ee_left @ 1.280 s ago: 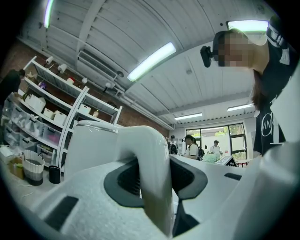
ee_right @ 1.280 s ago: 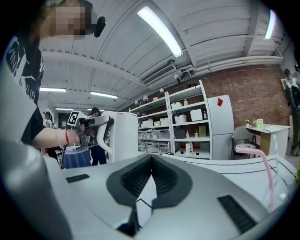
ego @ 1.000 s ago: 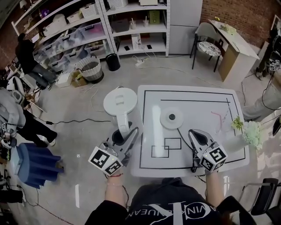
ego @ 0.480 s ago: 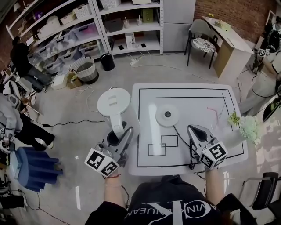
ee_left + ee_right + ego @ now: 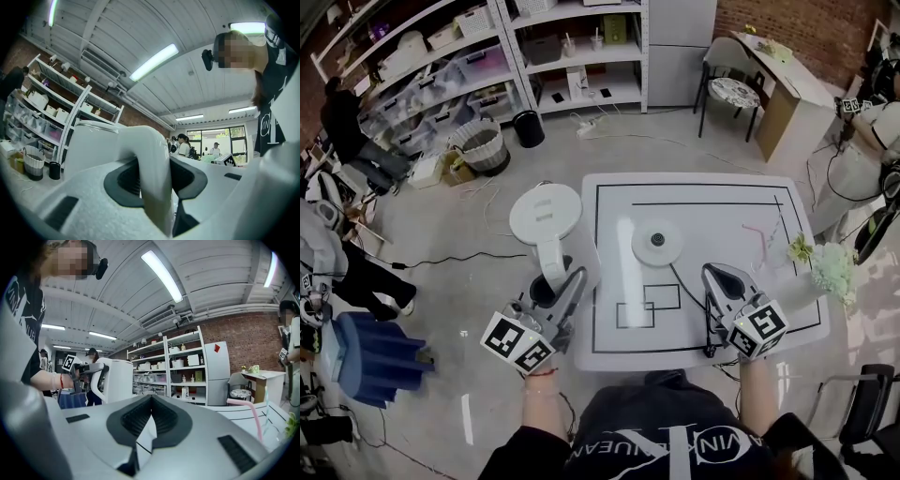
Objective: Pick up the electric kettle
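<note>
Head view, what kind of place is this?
Probably a lab workshop: white metal shelving full of plastic storage bins, a white table marked with black outlines, and a red brick wall.

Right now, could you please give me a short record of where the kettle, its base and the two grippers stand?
kettle: white, upright, off its base, held in the air beside the table's left edge
left gripper: shut on the kettle's handle
right gripper: jaws together, empty, over the near right part of the table
base: round, white, on the table, nothing on it
cord: runs from the base toward the near edge
task: kettle picked up
</note>
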`<state>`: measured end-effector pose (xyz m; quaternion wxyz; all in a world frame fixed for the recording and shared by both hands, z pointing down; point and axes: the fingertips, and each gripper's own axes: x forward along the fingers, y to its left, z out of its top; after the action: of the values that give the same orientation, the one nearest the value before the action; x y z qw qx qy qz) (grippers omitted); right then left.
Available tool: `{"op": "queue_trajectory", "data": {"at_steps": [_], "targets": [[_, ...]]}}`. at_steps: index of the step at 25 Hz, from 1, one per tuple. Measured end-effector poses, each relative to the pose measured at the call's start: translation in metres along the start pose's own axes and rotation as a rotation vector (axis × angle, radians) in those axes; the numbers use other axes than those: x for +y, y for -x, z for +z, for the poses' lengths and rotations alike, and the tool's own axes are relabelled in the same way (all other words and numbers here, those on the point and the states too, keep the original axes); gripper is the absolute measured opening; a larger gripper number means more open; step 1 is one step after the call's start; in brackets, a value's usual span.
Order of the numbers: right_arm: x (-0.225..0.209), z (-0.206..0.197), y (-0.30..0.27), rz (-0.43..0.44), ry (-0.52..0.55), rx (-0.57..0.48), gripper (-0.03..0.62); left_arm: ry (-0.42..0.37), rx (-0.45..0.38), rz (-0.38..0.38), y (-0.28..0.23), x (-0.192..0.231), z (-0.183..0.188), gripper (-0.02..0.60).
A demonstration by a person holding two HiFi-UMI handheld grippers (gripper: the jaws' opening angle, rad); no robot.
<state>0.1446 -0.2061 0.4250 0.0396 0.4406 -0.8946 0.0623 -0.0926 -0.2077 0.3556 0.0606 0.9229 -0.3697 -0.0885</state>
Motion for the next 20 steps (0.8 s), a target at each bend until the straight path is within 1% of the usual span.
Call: {"op": "queue_trajectory", "data": {"at_steps": [12, 20], "targets": [[0.0006, -0.0051, 0.002, 0.009, 0.0, -0.003, -0.002, -0.007, 0.005, -0.012, -0.0028, -0.002, -0.0038, 0.133], [-0.0002, -0.0008, 0.0016, -0.006, -0.003, -0.013, -0.002, -0.01, 0.008, -0.02, -0.0056, -0.0023, -0.0021, 0.133]]}}
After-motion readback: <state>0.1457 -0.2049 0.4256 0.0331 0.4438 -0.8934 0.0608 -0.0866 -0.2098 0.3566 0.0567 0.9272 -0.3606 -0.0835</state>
